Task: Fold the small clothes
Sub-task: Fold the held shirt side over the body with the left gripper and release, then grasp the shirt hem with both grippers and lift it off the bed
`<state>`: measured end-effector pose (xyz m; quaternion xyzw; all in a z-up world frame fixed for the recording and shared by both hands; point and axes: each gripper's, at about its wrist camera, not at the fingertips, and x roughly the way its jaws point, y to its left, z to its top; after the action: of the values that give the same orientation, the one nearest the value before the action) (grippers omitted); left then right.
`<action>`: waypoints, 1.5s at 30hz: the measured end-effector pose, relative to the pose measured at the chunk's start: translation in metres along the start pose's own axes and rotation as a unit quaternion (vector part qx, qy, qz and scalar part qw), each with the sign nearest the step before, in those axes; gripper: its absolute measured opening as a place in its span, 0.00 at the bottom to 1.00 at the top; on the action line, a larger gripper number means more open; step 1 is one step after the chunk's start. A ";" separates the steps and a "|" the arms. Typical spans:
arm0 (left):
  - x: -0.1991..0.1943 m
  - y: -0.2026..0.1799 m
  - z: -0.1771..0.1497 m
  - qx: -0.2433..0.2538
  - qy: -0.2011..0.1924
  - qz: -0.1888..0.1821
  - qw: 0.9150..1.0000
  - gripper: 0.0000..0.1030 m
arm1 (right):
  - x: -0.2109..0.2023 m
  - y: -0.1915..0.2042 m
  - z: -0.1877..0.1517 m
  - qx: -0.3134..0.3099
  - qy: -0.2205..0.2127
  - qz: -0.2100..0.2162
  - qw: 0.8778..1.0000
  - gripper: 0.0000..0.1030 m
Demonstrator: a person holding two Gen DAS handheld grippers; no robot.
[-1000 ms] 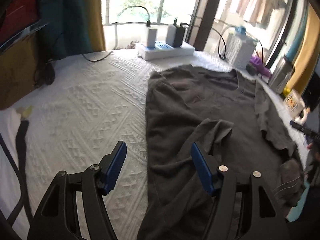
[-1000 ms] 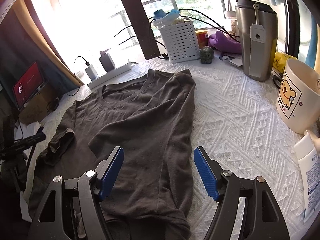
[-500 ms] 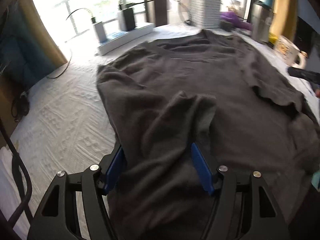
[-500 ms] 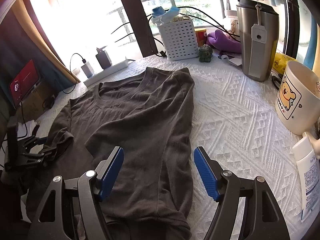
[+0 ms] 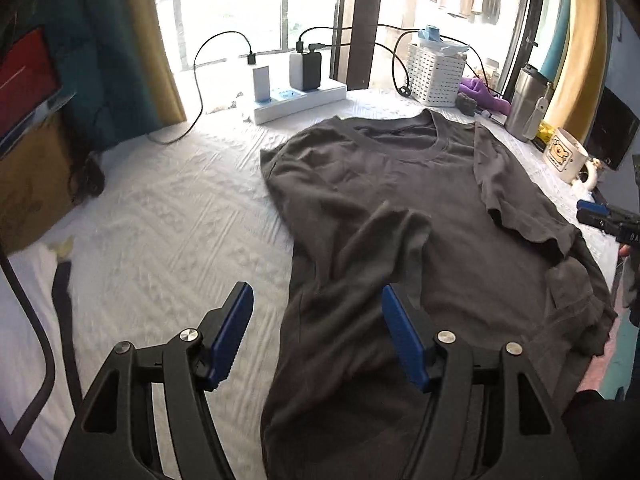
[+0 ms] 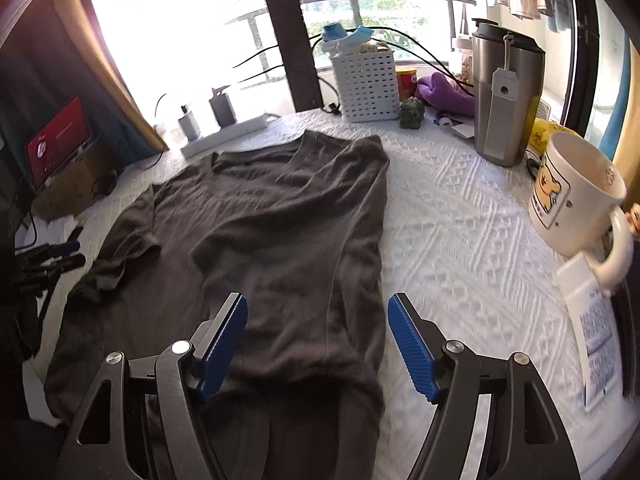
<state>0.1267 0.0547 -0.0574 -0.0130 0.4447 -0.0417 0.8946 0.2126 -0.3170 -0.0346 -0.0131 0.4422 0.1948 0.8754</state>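
A dark grey T-shirt lies flat, neck away from me, on the white textured cover. Its left sleeve is folded in over the body, and its right side is folded inward too. My left gripper hovers open over the shirt's left edge with nothing held. My right gripper is open above the folded right side of the shirt, close to the hem. Each gripper shows at the other view's edge: the right gripper and the left gripper.
At the far edge stand a white power strip with chargers, a white basket, a steel tumbler and a purple cloth. A cartoon mug and a paper lie to the right. A red screen sits far left.
The left gripper swung in over the shirt's folded sleeve, then back out to the shirt's left edge. The right gripper shifted slightly. Both stayed open.
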 end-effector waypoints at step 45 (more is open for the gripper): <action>-0.096 0.014 -0.085 -0.040 -0.129 0.019 0.991 0.01 | -0.026 0.041 -0.034 -0.047 -0.048 0.017 0.998 0.12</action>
<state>0.0017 0.0780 -0.0334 -0.0458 0.3268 -0.0044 0.9440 0.1580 -0.2949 -0.0289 -0.0372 0.3904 0.2303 0.8906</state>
